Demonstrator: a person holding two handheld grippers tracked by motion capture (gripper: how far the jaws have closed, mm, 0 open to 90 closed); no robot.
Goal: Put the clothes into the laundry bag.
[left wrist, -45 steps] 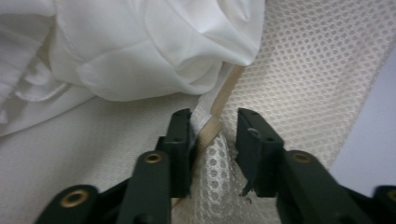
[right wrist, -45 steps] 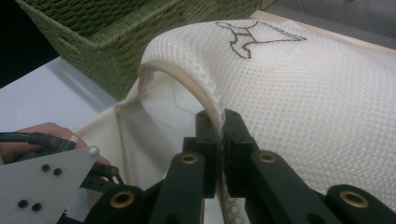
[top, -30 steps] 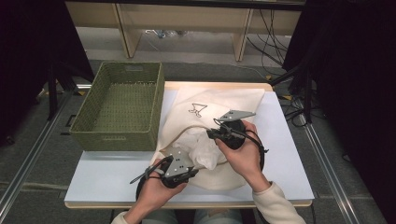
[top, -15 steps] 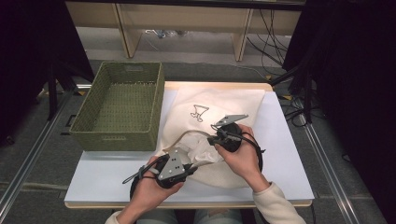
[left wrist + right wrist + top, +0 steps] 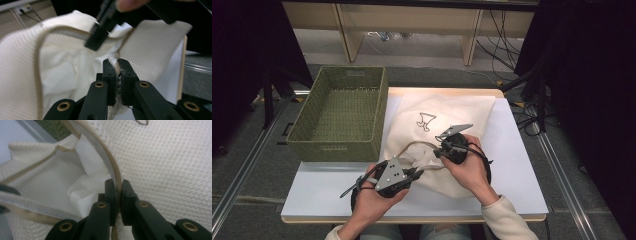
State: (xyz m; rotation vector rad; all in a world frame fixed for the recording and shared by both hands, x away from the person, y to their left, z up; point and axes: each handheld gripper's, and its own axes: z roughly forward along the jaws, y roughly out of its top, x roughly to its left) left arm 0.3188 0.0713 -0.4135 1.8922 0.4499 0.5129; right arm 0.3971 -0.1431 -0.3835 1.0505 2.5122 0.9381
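The mesh bag point(image 5: 447, 125) is cream white with a fine honeycomb weave, a tan zipper edge point(image 5: 113, 170) and a small black line drawing point(image 5: 426, 121) on its front. White cloth point(image 5: 85, 187) shows inside it. The basket point(image 5: 339, 117) is olive-green woven wicker. The tabletop point(image 5: 517, 165) is pale white with a light wooden rim. Both claws, the left point(image 5: 117, 65) and the right point(image 5: 116, 185), are black with brass-coloured rivets.

A white table point(image 5: 522, 165) carries a green basket point(image 5: 339, 117) and mesh bag point(image 5: 447, 107).
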